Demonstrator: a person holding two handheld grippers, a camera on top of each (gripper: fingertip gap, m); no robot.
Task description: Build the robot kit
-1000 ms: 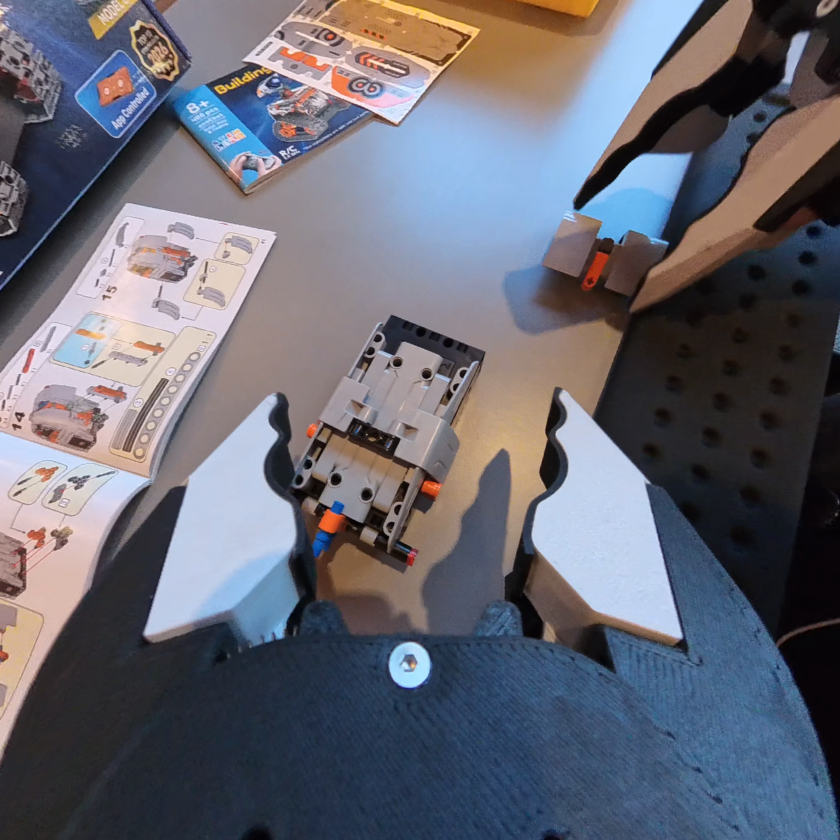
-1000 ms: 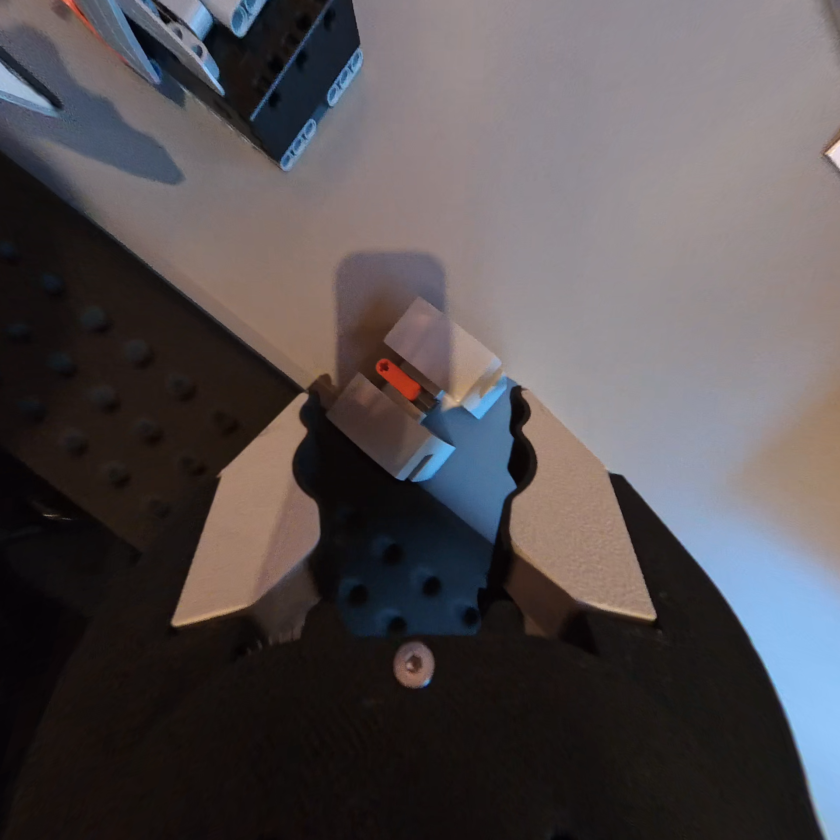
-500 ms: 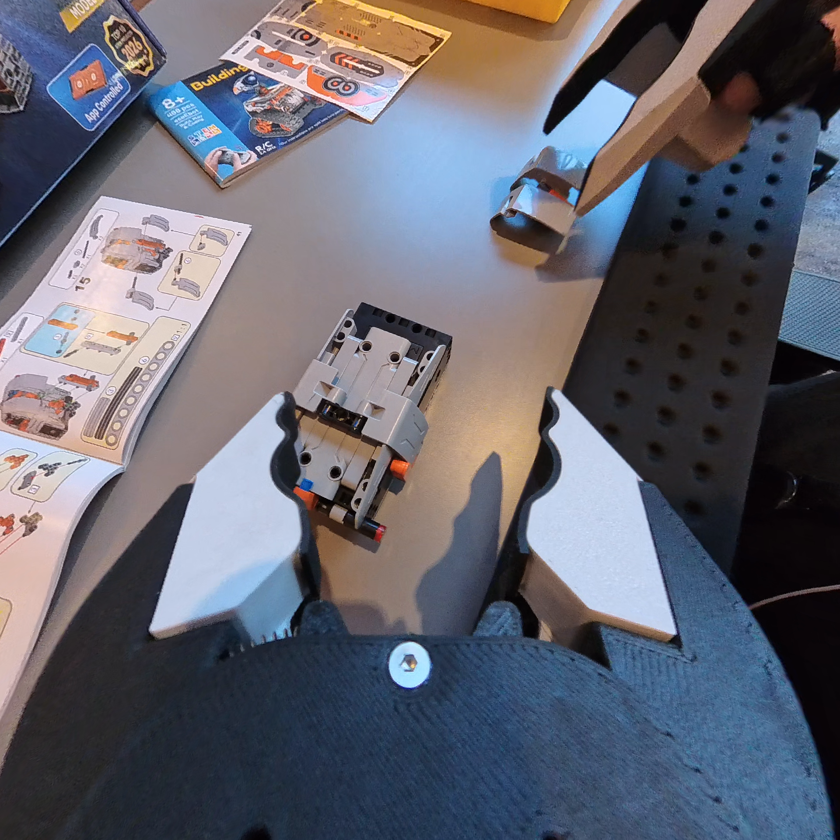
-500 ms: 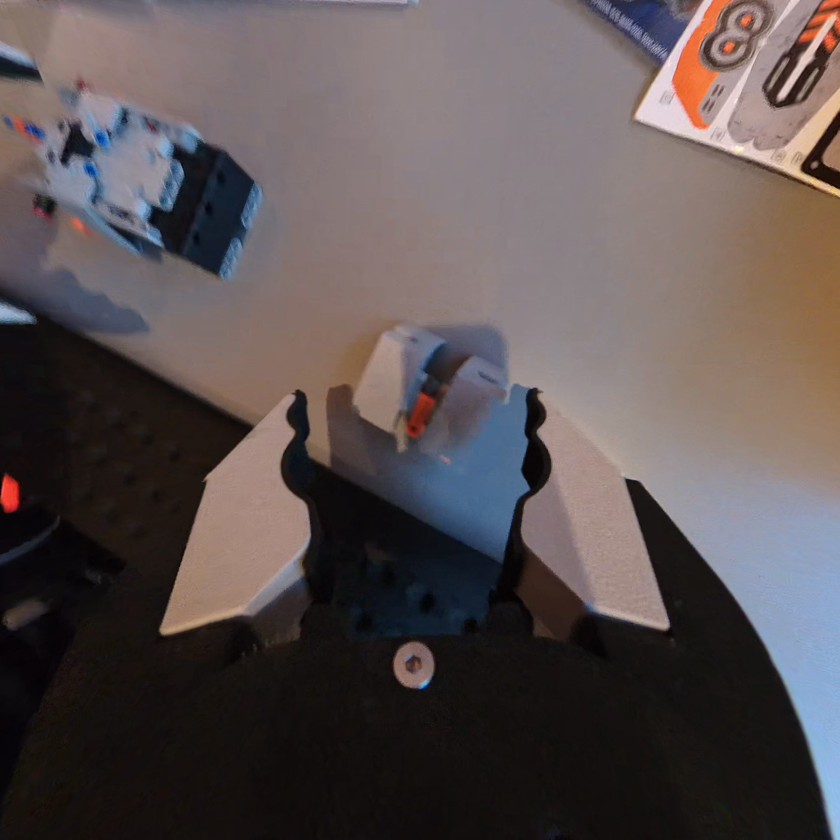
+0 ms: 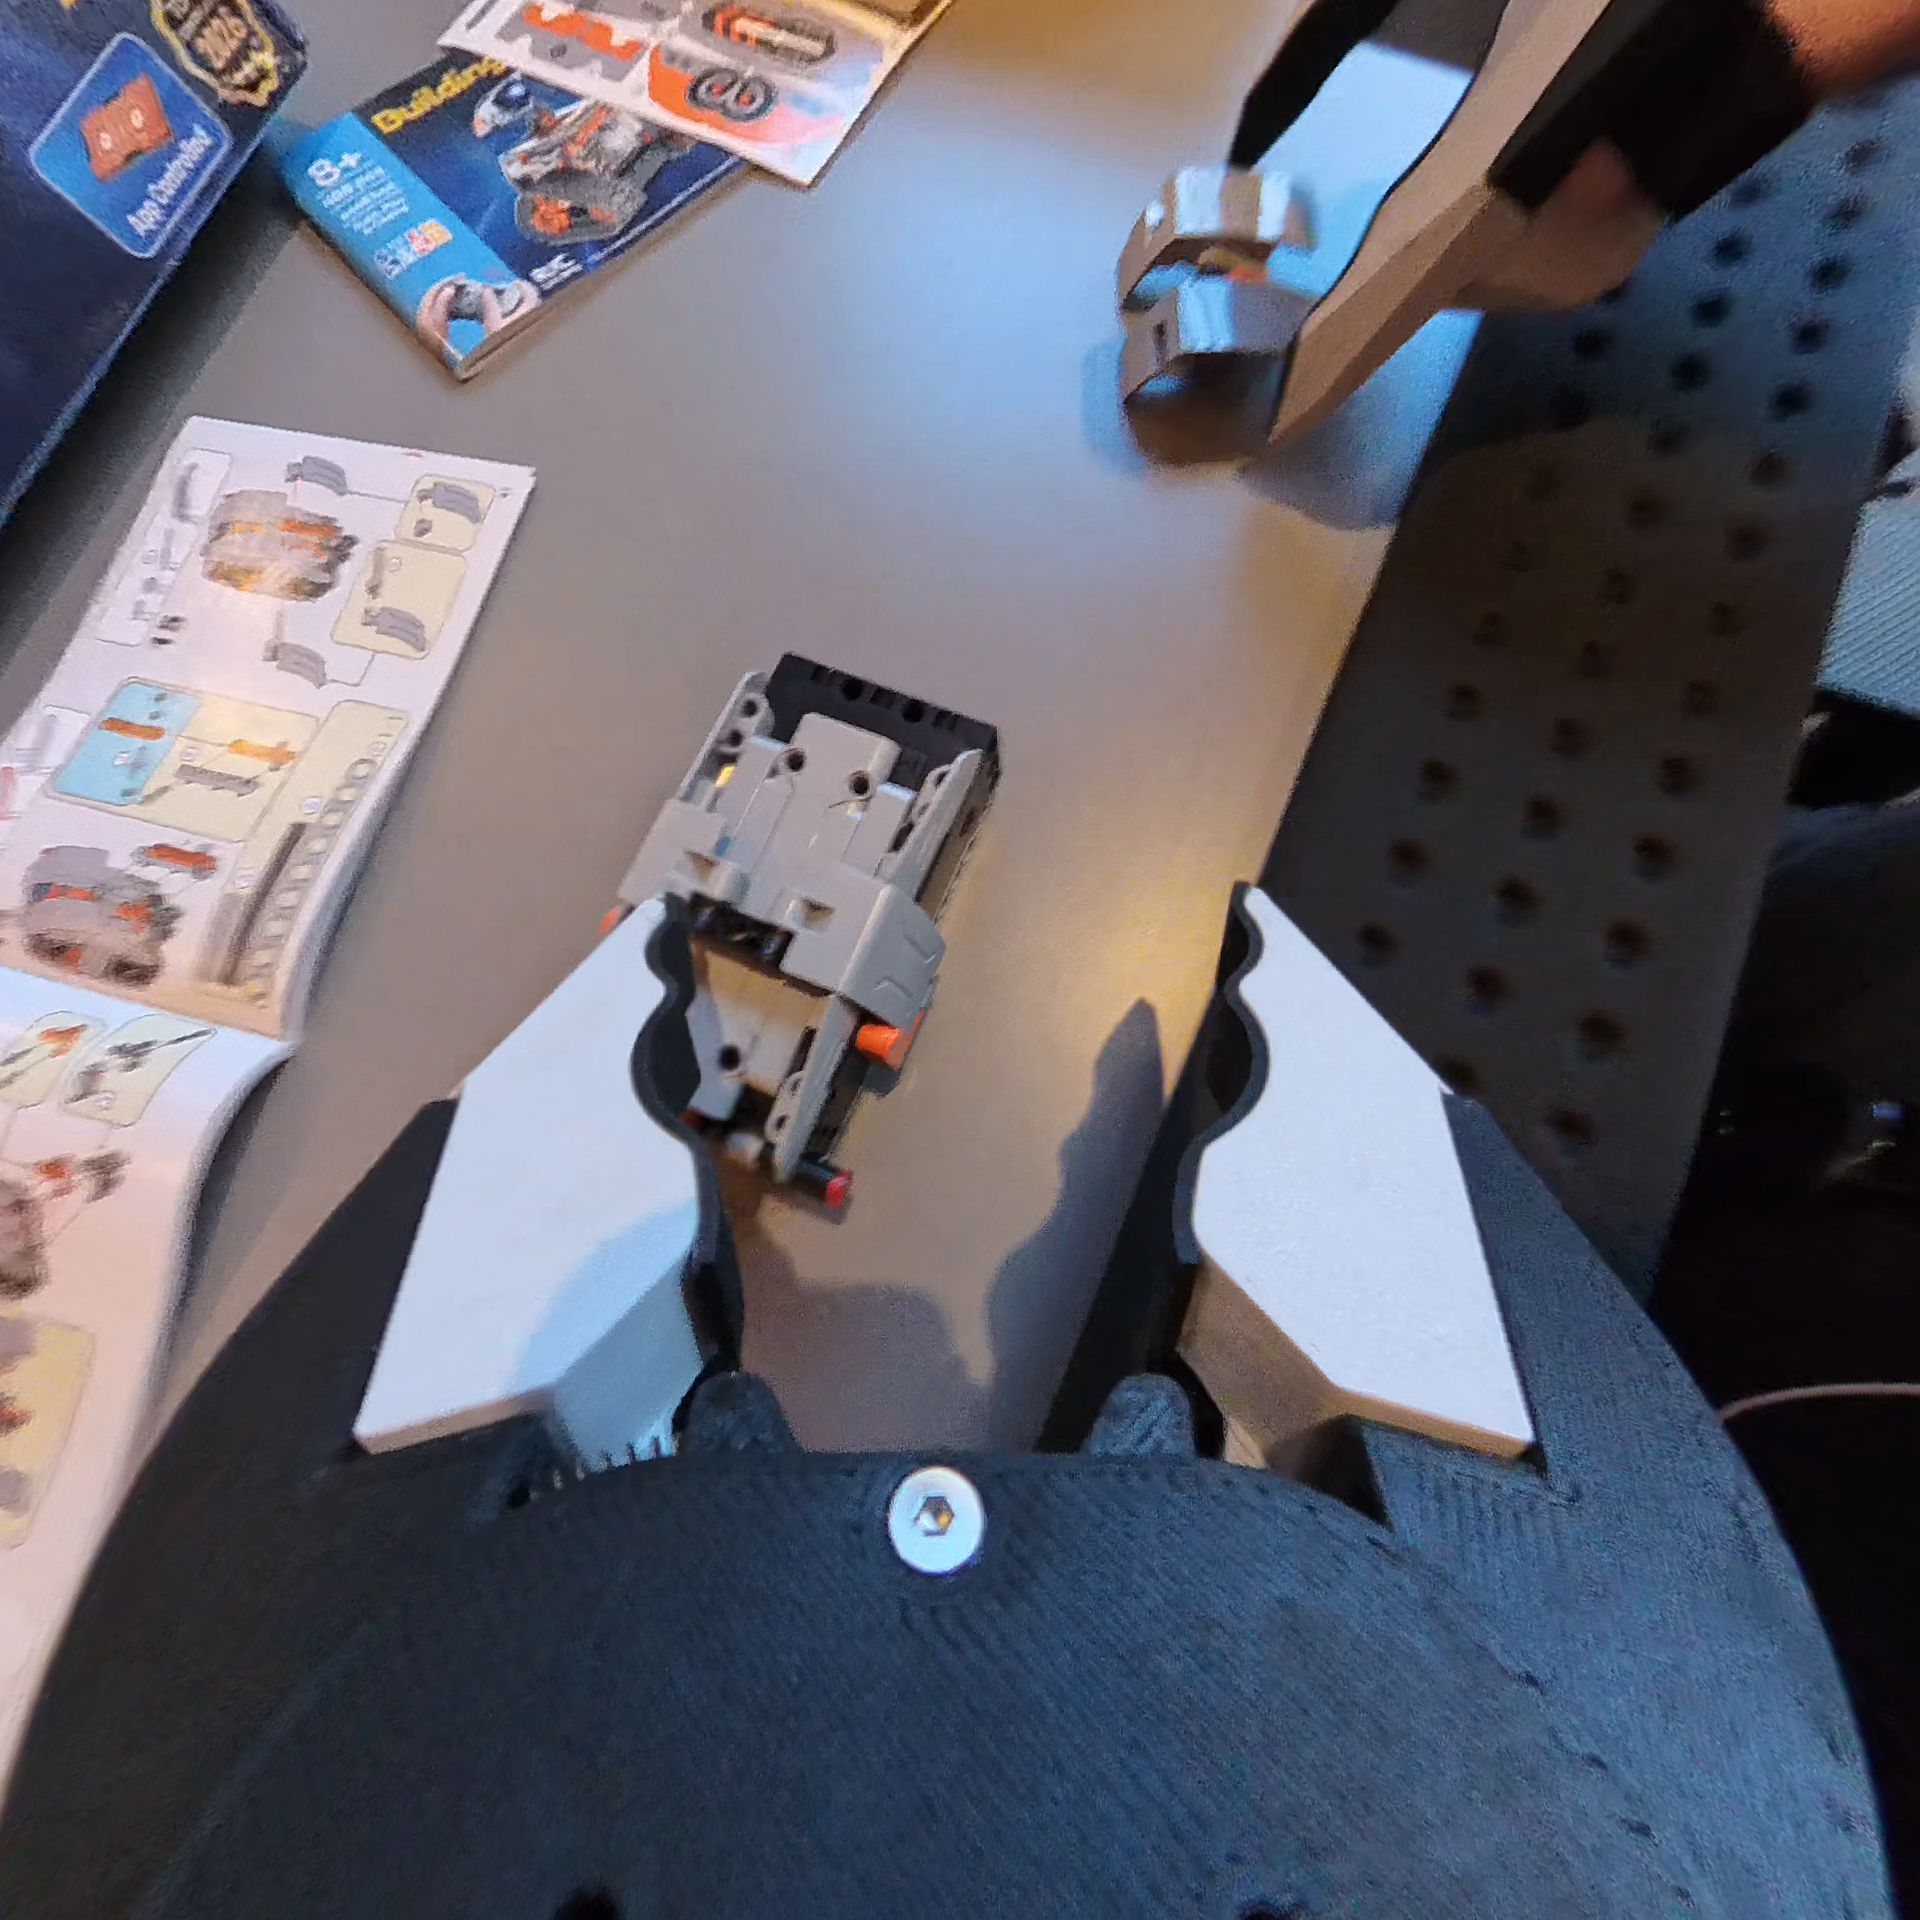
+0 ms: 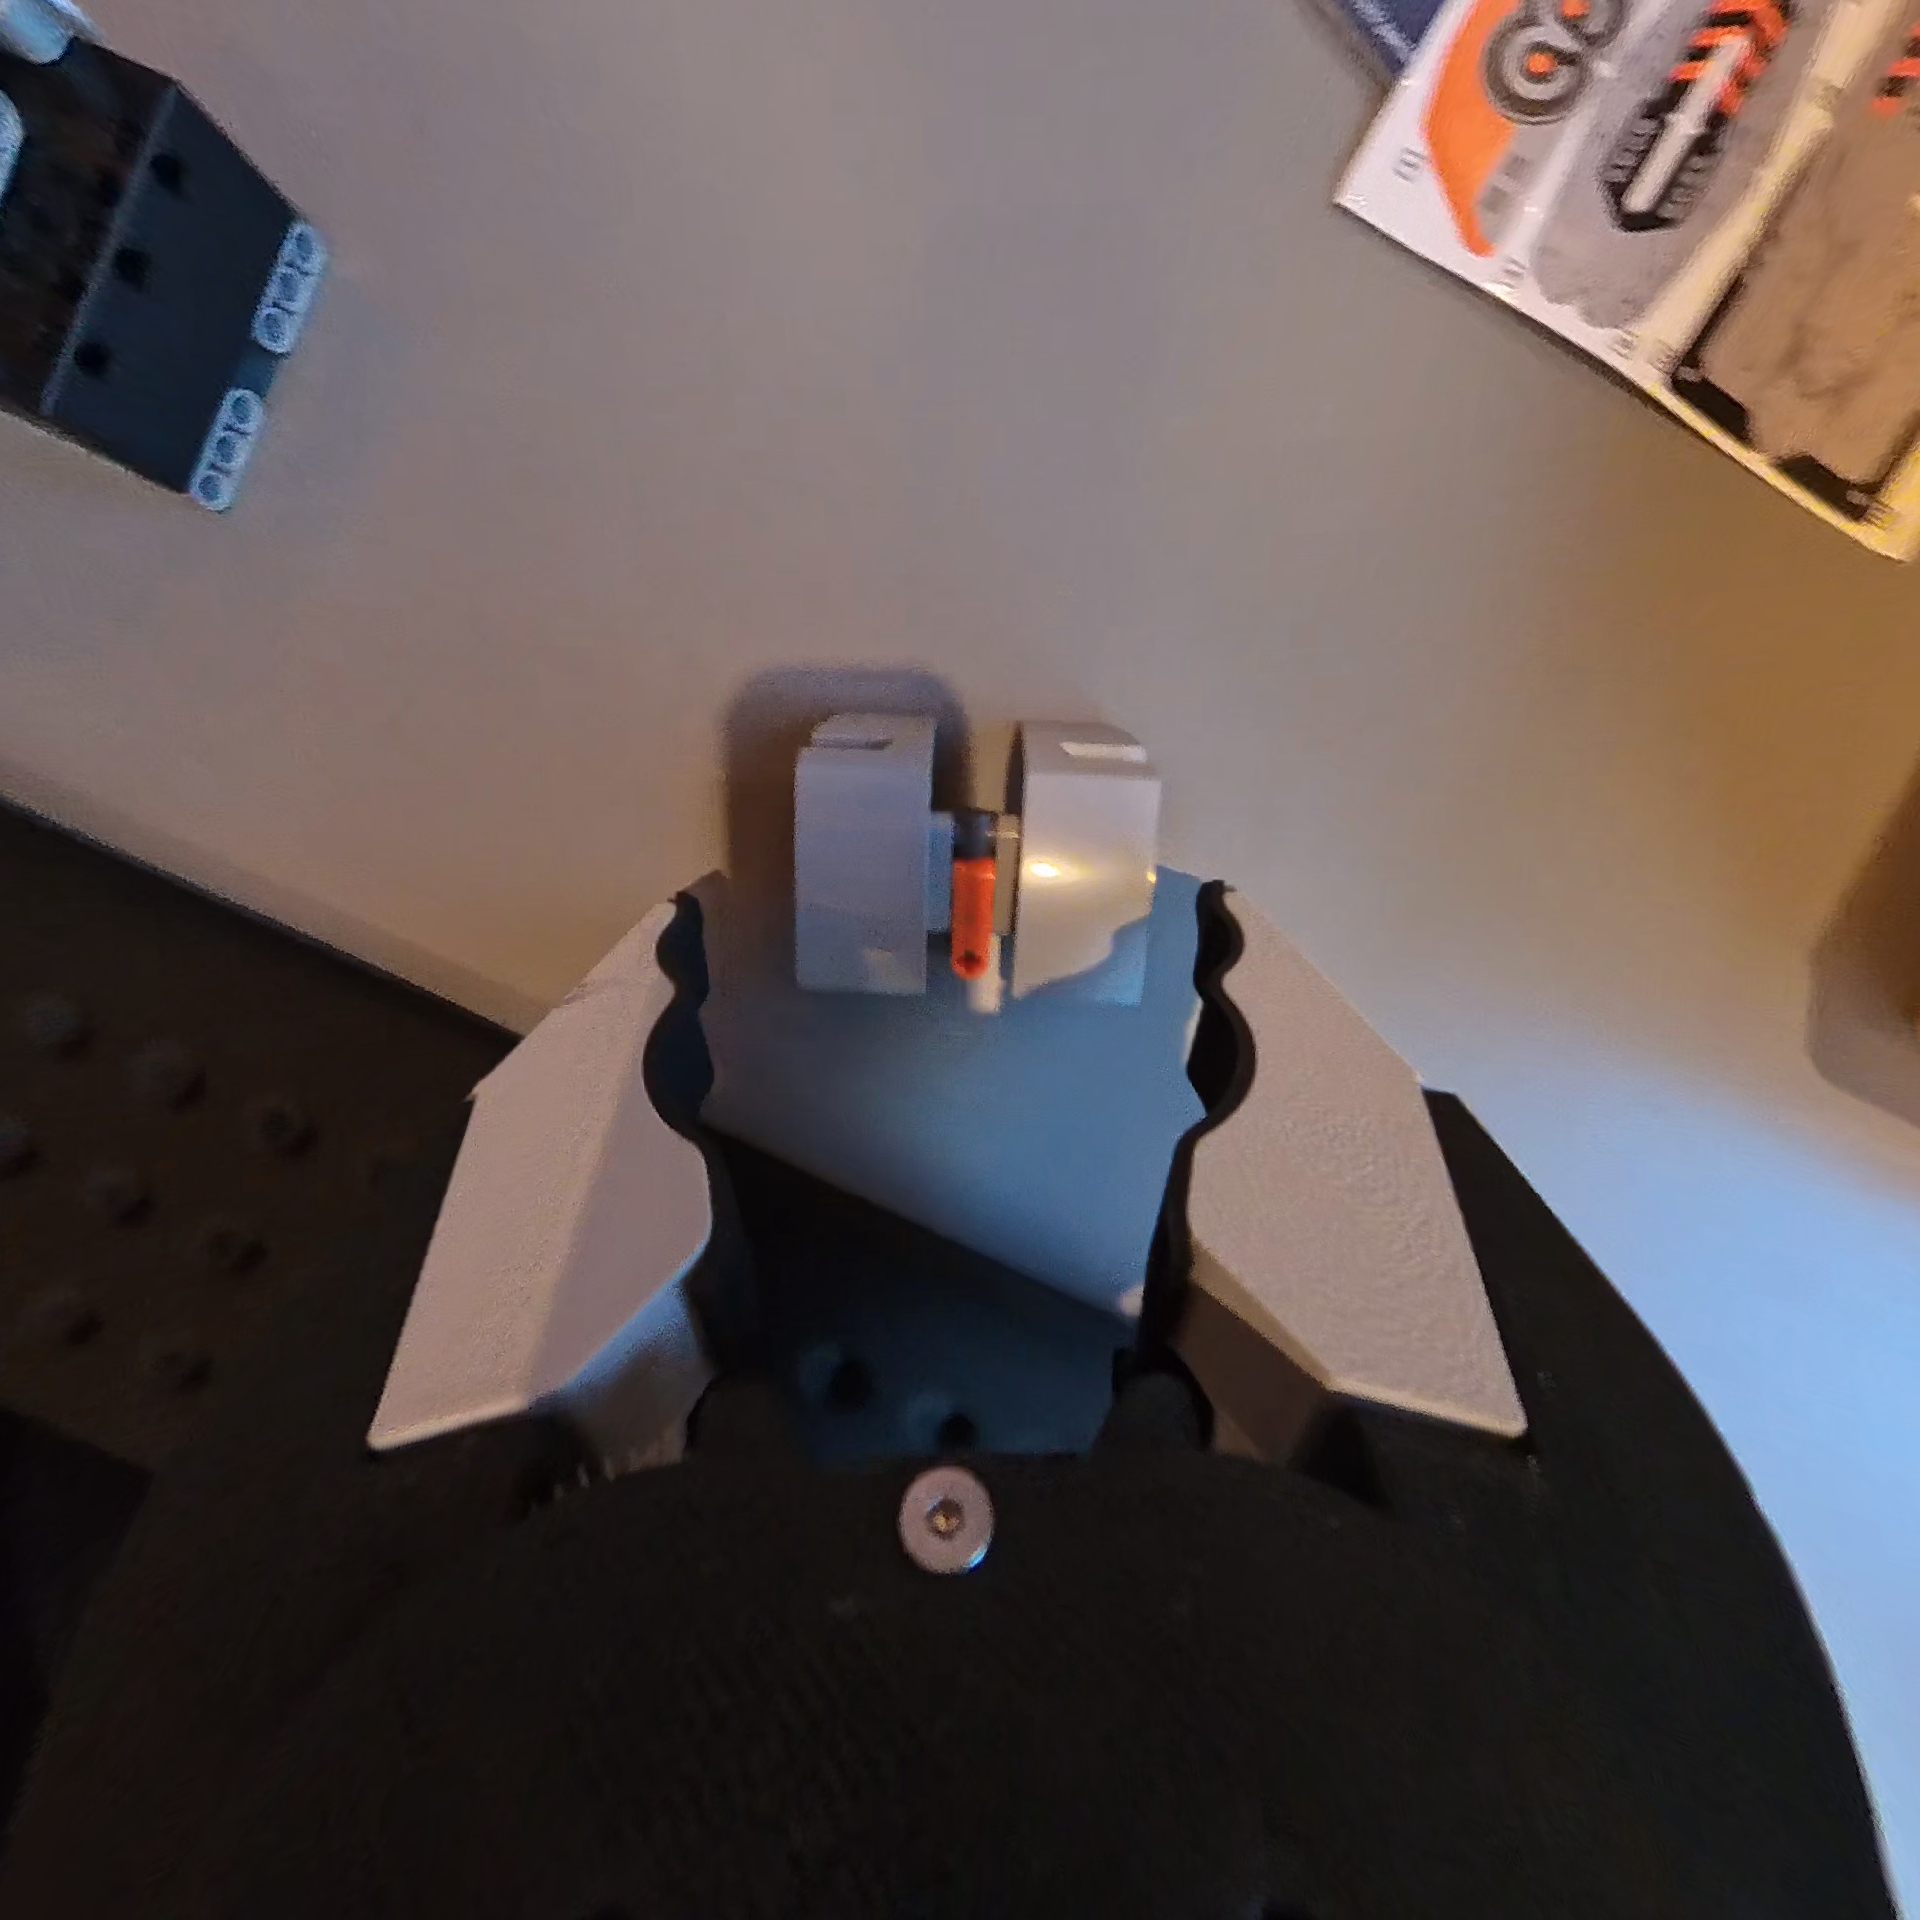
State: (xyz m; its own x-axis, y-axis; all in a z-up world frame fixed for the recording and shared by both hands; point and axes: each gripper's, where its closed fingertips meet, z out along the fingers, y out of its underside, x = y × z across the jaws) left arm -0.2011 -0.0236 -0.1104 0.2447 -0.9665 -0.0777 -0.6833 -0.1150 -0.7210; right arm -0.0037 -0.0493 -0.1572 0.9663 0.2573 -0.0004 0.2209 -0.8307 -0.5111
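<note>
A grey and black brick model (image 5: 821, 883) with orange pins lies on the grey table (image 5: 831, 468). My left gripper (image 5: 945, 914) is open above its near end. The left finger (image 5: 561, 1143) overlaps the model's near left side and the right finger (image 5: 1340, 1164) stands clear of it. A small grey piece with an orange pin (image 6: 862, 873) stands on the table just ahead of my open right gripper (image 6: 945, 904), between its tips. I cannot tell if they touch. It also shows in the left wrist view (image 5: 1216, 270), by the right gripper's finger (image 5: 1382, 291).
An open instruction booklet (image 5: 239, 727) lies left of the model. A small blue booklet (image 5: 488, 208), a sticker sheet (image 6: 1662, 208) and a blue box (image 5: 104, 156) lie farther back. A black perforated board (image 5: 1610, 675) borders the table on the right.
My left gripper has moved forward over the model's near end. The right gripper has swung round, and the small grey piece has turned and shifted farther from the table's edge.
</note>
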